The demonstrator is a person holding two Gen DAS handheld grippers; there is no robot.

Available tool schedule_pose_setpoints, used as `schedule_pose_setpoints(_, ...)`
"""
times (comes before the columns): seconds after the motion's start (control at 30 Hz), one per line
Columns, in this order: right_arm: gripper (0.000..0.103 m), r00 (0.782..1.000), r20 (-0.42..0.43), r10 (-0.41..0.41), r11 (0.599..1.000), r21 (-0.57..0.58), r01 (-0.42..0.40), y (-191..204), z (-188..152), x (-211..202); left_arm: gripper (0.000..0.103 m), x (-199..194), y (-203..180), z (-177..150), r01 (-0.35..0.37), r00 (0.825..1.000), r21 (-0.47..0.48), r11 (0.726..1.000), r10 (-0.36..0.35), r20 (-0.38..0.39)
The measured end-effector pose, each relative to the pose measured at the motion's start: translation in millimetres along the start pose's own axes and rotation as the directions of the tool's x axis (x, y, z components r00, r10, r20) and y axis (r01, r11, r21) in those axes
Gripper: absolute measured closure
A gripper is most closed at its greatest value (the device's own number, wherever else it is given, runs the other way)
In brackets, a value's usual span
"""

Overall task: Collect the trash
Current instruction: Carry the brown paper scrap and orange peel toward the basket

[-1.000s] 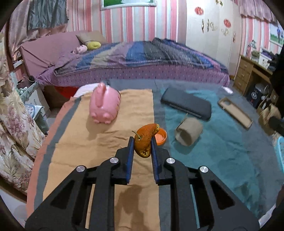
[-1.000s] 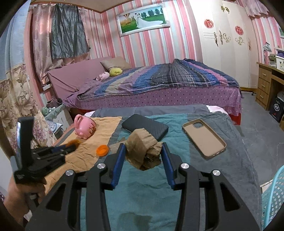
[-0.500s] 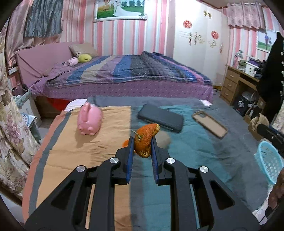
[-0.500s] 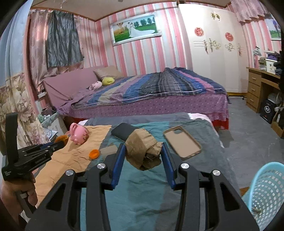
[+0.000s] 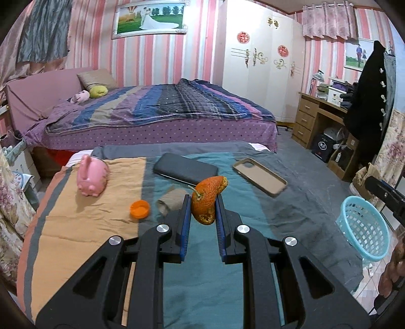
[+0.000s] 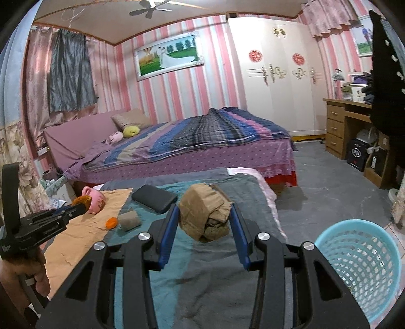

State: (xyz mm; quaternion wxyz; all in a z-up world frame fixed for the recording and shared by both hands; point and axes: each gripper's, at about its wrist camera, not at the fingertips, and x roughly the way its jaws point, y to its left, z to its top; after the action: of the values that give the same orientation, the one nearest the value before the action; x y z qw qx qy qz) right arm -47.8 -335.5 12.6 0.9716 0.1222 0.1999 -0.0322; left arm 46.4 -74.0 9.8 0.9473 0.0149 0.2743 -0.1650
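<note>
Both grippers grip trash: left gripper [image 5: 201,211] orange peel [image 5: 207,200], right gripper [image 6: 204,222] crumpled paper [image 6: 203,211].

Pink-striped walls [image 6: 162,33] with a framed wedding picture [image 6: 168,57]. White wardrobe [image 6: 276,83] beside a wooden desk [image 6: 340,126]. Bed [image 6: 192,144] under a striped quilt, grey floor [image 6: 329,187], ceiling fan [image 6: 149,6].

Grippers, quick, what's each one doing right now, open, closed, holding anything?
Left gripper: closed on the orange peel.
Right gripper: closed on the crumpled brown paper.
</note>
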Motion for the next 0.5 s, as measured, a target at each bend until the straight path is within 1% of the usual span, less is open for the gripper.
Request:
schedule_pose_setpoints(0.2,0.061,0.999,0.008,-0.044,0.999,0.015,0.044,-21,-1,-13,0.086,3,-14,-1,0.023,1.0,0.01,1.0,-0.023,-0.004)
schedule_pose_setpoints(0.3,0.06,0.996,0.025,-0.081,0.996,0.047,0.08,-37,-3,-26,0.086,7,-18,-2,0.033,0.999,0.011,0.999,-0.033,-0.012)
schedule_pose_setpoints(0.33,0.06,0.996,0.026,-0.087,0.995,0.048,0.086,-32,-3,-24,0.086,9,-20,-2,0.043,0.999,0.009,0.999,-0.043,-0.016)
schedule_pose_setpoints(0.37,0.06,0.993,0.031,-0.118,0.992,0.05,0.116,-39,-4,-29,0.086,10,-23,-3,0.05,0.999,0.009,0.999,-0.05,-0.018)
schedule_pose_setpoints(0.5,0.06,0.984,0.028,-0.173,0.984,0.054,0.171,-46,-5,-35,0.086,9,-38,-3,0.077,0.997,0.021,0.997,-0.077,-0.013)
